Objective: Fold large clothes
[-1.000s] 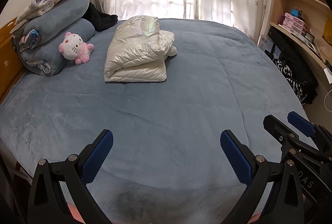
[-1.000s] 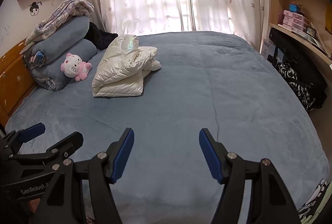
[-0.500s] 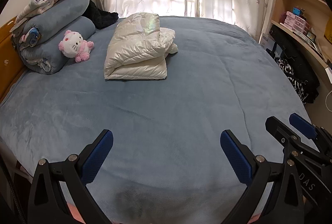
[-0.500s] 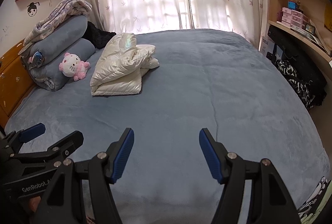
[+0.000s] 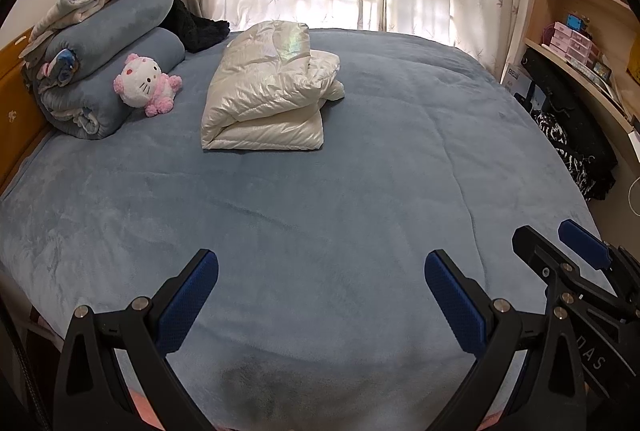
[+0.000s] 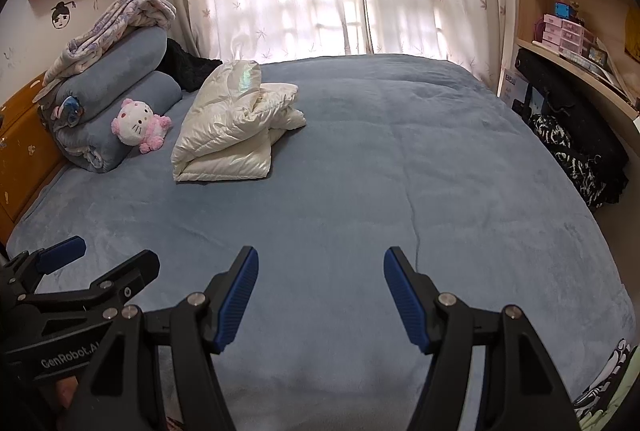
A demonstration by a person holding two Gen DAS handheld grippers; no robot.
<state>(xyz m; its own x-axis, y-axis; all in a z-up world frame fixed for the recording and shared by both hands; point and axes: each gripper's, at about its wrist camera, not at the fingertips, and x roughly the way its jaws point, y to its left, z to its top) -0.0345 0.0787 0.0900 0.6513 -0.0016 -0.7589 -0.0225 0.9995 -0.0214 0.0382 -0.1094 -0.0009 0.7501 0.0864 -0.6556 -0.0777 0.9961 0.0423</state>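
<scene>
Two grippers hover over the near edge of a blue bed [image 5: 360,191], jaws spread wide and holding nothing; the left gripper [image 5: 320,295] and right gripper [image 6: 320,291] sit side by side. A cream puffer jacket [image 5: 268,99], already folded into a bundle, lies well ahead and to the left, beside a pink plush toy [image 5: 144,83]; its long axis runs across the view; the left gripper appears nearer.

Cream quilted down jacket [image 5: 266,99] lies folded into a thick stack (iridescent sheen on top) on the bed's far left.
</scene>
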